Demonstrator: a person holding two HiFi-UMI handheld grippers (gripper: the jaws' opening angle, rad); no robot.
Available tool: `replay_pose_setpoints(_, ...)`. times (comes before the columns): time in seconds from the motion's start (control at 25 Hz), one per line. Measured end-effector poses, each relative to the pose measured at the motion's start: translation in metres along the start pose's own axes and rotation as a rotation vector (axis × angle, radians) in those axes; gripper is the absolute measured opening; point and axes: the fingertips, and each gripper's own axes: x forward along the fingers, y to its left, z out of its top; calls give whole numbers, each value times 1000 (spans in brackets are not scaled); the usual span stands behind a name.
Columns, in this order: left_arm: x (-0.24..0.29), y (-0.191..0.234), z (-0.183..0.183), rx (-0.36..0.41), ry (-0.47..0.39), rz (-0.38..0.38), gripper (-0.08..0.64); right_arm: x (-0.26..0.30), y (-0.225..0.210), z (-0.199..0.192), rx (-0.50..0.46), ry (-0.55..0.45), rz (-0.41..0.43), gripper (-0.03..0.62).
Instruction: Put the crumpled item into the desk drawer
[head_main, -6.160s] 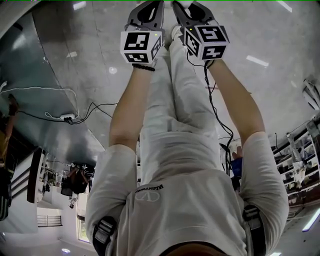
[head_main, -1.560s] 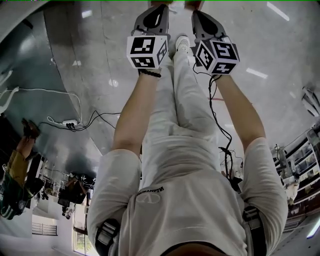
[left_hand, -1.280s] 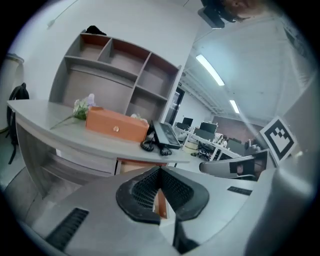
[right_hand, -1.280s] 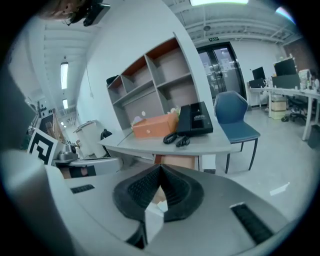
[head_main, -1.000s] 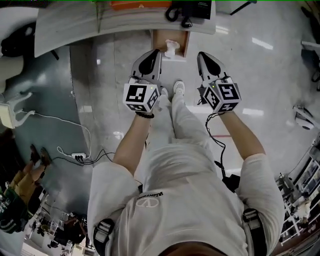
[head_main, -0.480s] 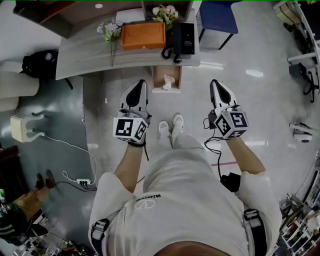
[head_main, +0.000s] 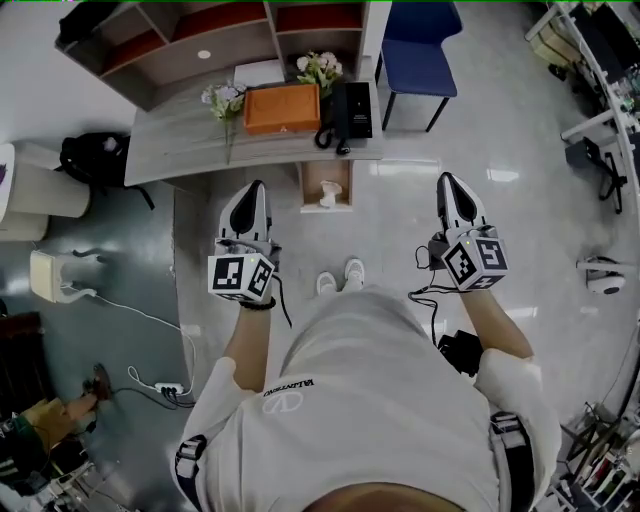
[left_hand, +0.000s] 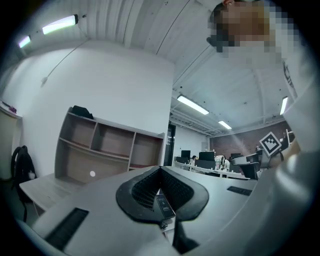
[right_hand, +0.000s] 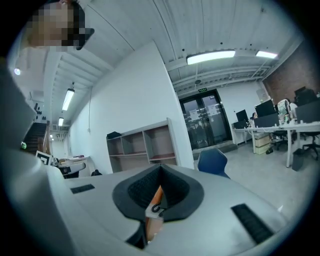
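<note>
Left hand-held gripper (head_main: 255, 189) closed; crumpled item (head_main: 327, 194) white, bunched.

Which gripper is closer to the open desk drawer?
Left. In the head view the left gripper sits just left of the drawer, the right gripper farther off to its right. Neither touches it.

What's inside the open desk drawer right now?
In the head view, one white crumpled item lies in the wooden drawer; nothing else shows on its floor. The drawer's rear runs under the desk top, so that part is hidden.
</note>
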Motion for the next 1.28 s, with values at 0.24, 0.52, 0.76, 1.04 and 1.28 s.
replay_pose_setpoints(0.24, -11, 4, 22, 25, -37, 37, 2, -18, -10, 14, 5, -12, -14, -2)
replay_pose_setpoints(0.52, -13, 5, 25, 28, -52, 57, 2, -23, -23, 11, 46, -20, -39, -3)
replay_pose_setpoints(0.76, -12, 0, 19, 13, -46, 60, 2, -25, -33, 13, 55, -28, -56, -3)
replay_pose_setpoints(1.04, -8, 5, 16, 19, -35, 71, 2, -16, -35, 16, 62, -40, -50, -3)
replay_pose_setpoints(1.28, -7, 4, 14, 21, -31, 75, 2, -13, -38, 17, 70, -41, -48, -3)
